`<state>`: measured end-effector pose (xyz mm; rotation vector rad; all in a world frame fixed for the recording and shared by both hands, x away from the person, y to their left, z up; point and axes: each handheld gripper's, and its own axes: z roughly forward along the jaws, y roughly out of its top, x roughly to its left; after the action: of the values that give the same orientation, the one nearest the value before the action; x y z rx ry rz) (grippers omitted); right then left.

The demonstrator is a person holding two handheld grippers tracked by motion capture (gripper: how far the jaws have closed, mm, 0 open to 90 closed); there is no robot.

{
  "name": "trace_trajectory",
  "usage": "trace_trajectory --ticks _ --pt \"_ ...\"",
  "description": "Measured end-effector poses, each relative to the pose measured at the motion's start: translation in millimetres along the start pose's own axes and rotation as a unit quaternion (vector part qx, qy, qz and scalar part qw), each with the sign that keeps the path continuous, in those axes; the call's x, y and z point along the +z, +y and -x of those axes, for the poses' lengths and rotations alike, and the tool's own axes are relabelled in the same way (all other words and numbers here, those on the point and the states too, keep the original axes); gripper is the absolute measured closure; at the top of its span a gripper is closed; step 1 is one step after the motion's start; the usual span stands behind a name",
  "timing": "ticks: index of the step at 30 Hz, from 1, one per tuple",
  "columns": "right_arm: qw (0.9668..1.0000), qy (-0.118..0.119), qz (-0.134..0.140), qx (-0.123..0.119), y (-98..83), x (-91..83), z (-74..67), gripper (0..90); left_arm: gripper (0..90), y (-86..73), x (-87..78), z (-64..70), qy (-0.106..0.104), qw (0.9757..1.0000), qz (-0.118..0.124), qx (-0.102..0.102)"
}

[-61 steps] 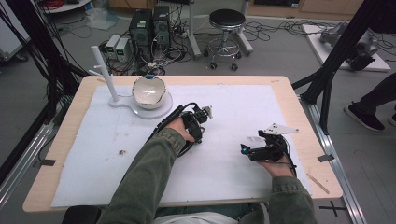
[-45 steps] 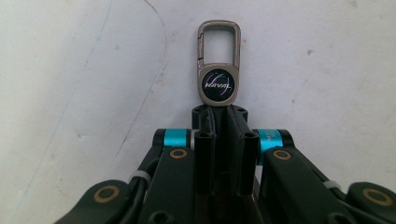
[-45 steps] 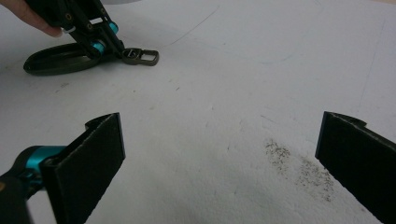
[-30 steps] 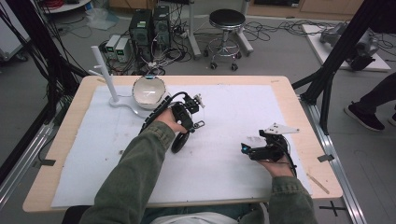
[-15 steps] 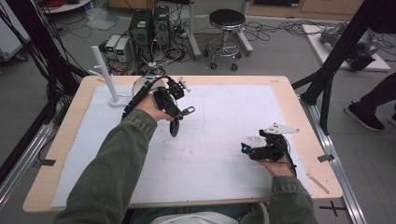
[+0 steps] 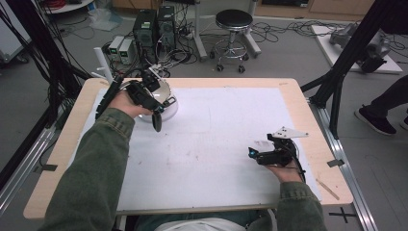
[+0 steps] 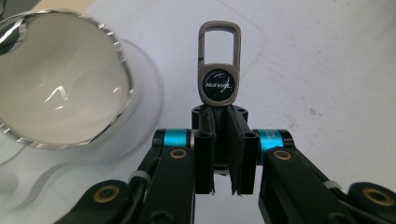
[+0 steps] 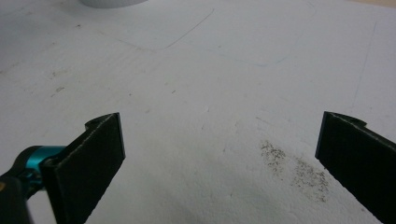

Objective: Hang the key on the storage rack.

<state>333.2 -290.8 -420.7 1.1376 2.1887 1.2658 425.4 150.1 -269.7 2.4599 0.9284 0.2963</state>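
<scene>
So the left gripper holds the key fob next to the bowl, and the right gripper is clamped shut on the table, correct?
Not quite. The right gripper is open: the right gripper view shows its fingers wide apart over the bare table. The left gripper does hold the key fob beside the bowl.

Wide-spread tongs (image 8: 219,163) over white mat (image 8: 210,70)

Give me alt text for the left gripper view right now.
The left gripper has its black jaws shut on a metal key fob with a carabiner loop that sticks up past the jaws. A white bowl with a silvery rim sits at upper left on the white table cover.
</scene>
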Motion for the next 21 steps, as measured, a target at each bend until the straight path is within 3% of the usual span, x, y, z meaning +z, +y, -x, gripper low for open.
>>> trace_trajectory --ticks 9,14,17,21 --pt "1.0000 -0.002 -0.004 0.000 0.0 0.7 -0.7 0.3 81.7 -24.7 -27.8 -28.6 0.015 0.9992 0.019 -0.033" --pt "1.0000 -0.003 -0.004 0.001 -0.1 0.3 -1.0 0.3 81.7 -34.6 -38.3 -40.8 0.011 0.9991 0.020 -0.036" --pt "1.0000 -0.004 -0.004 0.000 -0.2 0.0 -1.1 0.3 81.7 -41.6 -40.8 -48.1 -0.002 0.9997 0.015 -0.020" --pt "1.0000 -0.005 -0.005 0.000 -0.4 -0.6 -0.9 0.3 81.7 -51.5 -43.7 -58.8 0.005 0.9996 0.002 -0.028"
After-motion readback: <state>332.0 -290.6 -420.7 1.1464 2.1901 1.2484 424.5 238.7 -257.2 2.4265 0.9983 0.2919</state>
